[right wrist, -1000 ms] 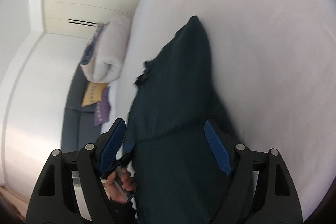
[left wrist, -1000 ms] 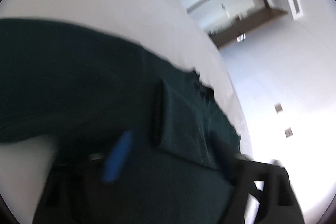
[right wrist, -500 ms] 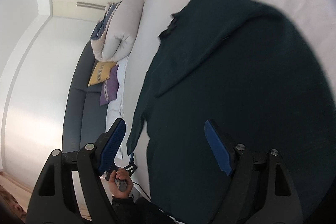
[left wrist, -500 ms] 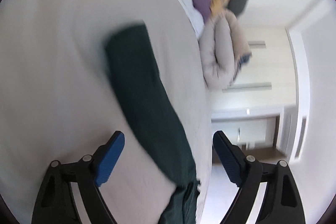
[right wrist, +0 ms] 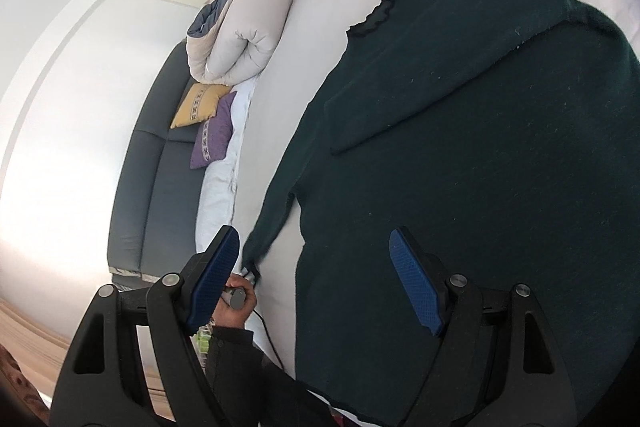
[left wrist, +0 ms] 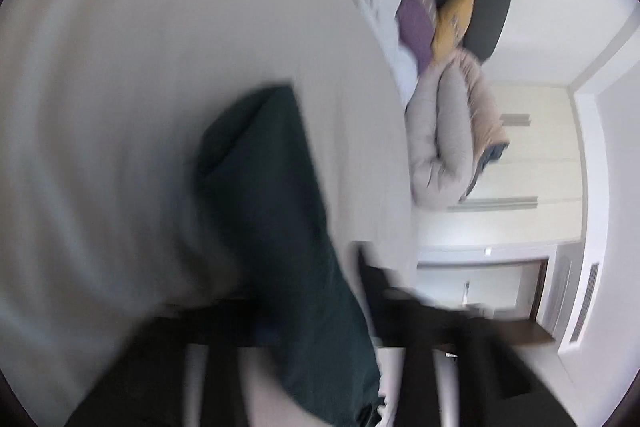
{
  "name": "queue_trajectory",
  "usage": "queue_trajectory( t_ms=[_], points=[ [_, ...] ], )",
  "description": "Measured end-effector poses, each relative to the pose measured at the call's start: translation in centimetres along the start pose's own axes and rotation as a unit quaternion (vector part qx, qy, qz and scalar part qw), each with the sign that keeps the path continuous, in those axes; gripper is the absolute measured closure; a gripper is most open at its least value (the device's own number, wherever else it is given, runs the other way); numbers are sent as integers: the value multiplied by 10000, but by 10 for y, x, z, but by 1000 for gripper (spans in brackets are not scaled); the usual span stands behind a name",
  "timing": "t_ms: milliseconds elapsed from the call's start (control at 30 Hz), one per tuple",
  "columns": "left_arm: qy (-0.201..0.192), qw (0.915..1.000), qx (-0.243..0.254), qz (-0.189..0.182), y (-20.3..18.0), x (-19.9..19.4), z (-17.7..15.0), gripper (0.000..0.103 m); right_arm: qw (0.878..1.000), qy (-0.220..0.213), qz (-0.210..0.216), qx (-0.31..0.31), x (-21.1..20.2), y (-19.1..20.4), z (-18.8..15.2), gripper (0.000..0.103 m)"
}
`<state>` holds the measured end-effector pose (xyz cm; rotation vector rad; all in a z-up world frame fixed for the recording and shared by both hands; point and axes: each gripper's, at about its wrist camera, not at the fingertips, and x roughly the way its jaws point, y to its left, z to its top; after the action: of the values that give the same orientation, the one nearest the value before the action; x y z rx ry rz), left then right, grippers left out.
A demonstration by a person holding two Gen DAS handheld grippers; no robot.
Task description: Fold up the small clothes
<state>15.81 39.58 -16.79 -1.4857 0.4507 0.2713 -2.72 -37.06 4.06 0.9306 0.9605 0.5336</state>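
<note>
L tool (right wrist: 251, 273) shut on dark green sweater (right wrist: 480, 155) sleeve cuff; R tool (right wrist: 316, 279) wide, empty.

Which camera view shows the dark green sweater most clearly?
The right wrist view: the dark green sweater lies sharp on the white bed, one sleeve folded across. The left wrist view shows only one blurred sleeve.

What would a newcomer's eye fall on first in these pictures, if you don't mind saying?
First, the dark green sweater spread over the white bed, one sleeve already folded across its body. Next, the right tongs, blue pads apart, hover over its lower edge, while the left tongs pinch the cuff of the other sleeve at the bed's edge. A rolled pale duvet lies at the far end.
</note>
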Motion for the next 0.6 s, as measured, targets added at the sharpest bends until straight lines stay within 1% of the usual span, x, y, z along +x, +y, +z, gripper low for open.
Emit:
queue_trajectory(
  t_ms=[33,67,100,133,167,200,233,267,300,333,367,400,433,467,500,533,567,600],
  points=[
    [-3,9996,240,140,-4,3,-3,95,10000,1,-46,-47,0,2,1,25],
    [-49,9980,590,239,-13,4,-8,95,9999,0,-89,-80,3,2,5,25],
    [-74,9948,963,313,-25,6,-15,95,9998,4,-130,-123,6,3,8,25],
    [-58,9892,1425,345,-42,9,-25,95,9997,22,-164,-153,9,2,13,25],
    [2,9795,1987,346,-64,14,-39,95,9996,45,-217,-185,13,4,17,25],
    [91,9641,2629,360,-86,18,-58,95,9995,62,-243,-205,18,2,24,25],
    [192,9387,3420,390,-111,24,-86,95,9993,81,-268,-244,24,4,29,25],
    [293,9029,4267,442,-133,31,-121,95,9990,103,-294,-308,30,8,33,25],
    [353,8690,4911,486,-145,35,-151,95,9986,122,-324,-388,38,12,39,25],
    [413,8232,5640,500,-156,40,-190,95,9982,145,-351,-472,46,17,44,25],
    [452,7737,6297,530,-160,45,-231,95,9979,169,-345,-522,54,21,48,25],
    [479,7373,6716,544,-159,48,-260,95,9977,236,-320,-557,66,24,53,25],
    [505,6812,7281,570,-152,52,-300,95,9975,302,-300,-561,77,26,57,25],
    [524,6455,7596,598,-143,55,-323,95,9973,380,-275,-556,89,27,62,25],
    [596,6116,7866,603,-132,58,-345,95,9971,480,-273,-522,103,27,66,25],
    [740,5901,8017,607,-121,62,-362,95,9969,579,-272,-454,116,25,70,25],
    [844,5743,8115,668,-112,66,-374,95,9968,682,-244,-343,130,20,73,25],
    [812,5607,8207,736,-108,68,-380,95,9965,763,-207,-251,141,16,75,25]
  ],
)
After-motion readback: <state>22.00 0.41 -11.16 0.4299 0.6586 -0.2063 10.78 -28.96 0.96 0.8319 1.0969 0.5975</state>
